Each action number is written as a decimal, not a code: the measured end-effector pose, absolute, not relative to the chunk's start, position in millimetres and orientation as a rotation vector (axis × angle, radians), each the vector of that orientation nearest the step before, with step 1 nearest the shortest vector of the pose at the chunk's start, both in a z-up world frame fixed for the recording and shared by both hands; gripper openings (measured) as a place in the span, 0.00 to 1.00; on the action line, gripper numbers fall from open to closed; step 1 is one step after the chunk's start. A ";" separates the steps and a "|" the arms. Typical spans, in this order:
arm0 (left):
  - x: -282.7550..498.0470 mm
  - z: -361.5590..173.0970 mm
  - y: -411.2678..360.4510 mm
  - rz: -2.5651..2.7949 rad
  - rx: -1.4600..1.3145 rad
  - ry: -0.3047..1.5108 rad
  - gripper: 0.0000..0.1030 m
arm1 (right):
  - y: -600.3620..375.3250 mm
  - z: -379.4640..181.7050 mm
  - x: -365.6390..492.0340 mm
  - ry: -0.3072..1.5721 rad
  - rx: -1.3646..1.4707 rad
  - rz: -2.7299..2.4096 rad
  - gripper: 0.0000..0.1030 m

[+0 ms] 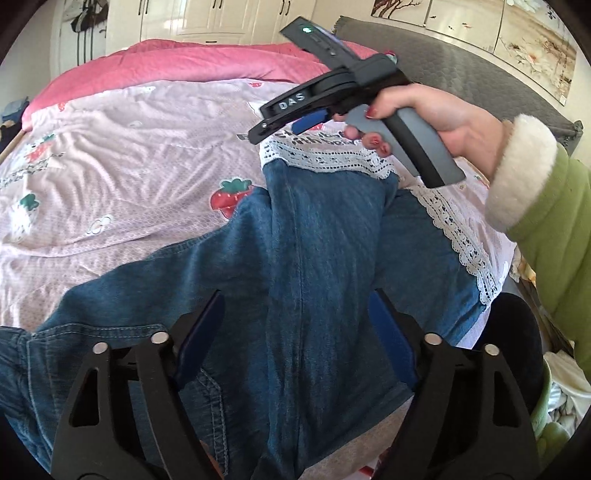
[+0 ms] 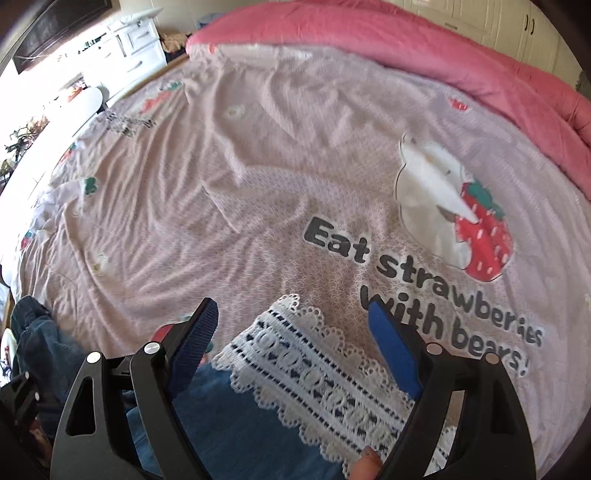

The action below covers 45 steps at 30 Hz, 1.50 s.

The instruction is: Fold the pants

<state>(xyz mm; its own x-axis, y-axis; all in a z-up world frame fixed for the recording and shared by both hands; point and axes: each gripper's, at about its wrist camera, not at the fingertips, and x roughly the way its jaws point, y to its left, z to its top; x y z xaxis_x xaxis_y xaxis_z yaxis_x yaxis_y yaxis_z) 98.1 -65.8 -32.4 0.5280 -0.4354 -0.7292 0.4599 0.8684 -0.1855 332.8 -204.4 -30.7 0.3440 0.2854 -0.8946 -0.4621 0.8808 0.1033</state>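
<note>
Blue denim pants (image 1: 325,240) with white lace hems lie spread on the bed, one leg crossed over the other. My left gripper (image 1: 295,321) hovers open over the upper leg, whose fabric runs between its blue pads without being pinched. The lace hem (image 1: 325,158) of that leg lies at the far end, under the hand (image 1: 424,110) that holds the right gripper. In the right wrist view my right gripper (image 2: 291,314) stands open just above the lace hem (image 2: 314,369), one finger on either side of it. Denim (image 2: 221,406) shows below the lace.
The pants rest on a pale pink strawberry-print quilt (image 2: 258,184). A folded pink blanket (image 2: 443,55) lies along the far side. A grey headboard (image 1: 461,74), white wardrobes (image 1: 221,18) and a white dresser (image 2: 129,40) surround the bed. A green sleeve (image 1: 554,229) is at the right.
</note>
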 end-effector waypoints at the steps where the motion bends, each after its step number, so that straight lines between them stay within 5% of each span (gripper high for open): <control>1: 98.6 -33.6 -66.9 -0.538 0.033 0.865 0.67 | -204.2 -34.5 333.8 1.132 -0.177 0.500 0.70; 3: 99.8 -35.9 -68.1 -0.539 0.035 0.871 0.65 | -202.9 -38.5 332.8 1.145 -0.176 0.526 0.44; 6: 102.0 -39.3 -68.7 -0.538 0.033 0.882 0.61 | -205.3 -40.0 326.8 1.139 -0.165 0.550 0.19; 9: 102.0 -40.9 -68.7 -0.537 0.032 0.886 0.59 | -218.2 -28.3 319.4 1.100 -0.108 0.545 0.10; 14: 103.4 -44.0 -71.7 -0.545 0.042 0.891 0.53 | -251.8 11.8 292.3 0.982 -0.017 0.543 0.09; 21: 101.4 -40.6 -81.7 -0.562 0.073 0.876 0.27 | -317.2 67.1 232.8 0.830 0.095 0.499 0.09; 25: 94.1 -33.1 -86.7 -0.581 0.101 0.858 0.21 | -352.9 68.9 193.3 0.825 0.130 0.450 0.09; 45: 68.5 -42.5 -98.7 -0.526 0.300 0.881 0.22 | -407.0 -42.7 21.9 1.020 0.327 0.350 0.10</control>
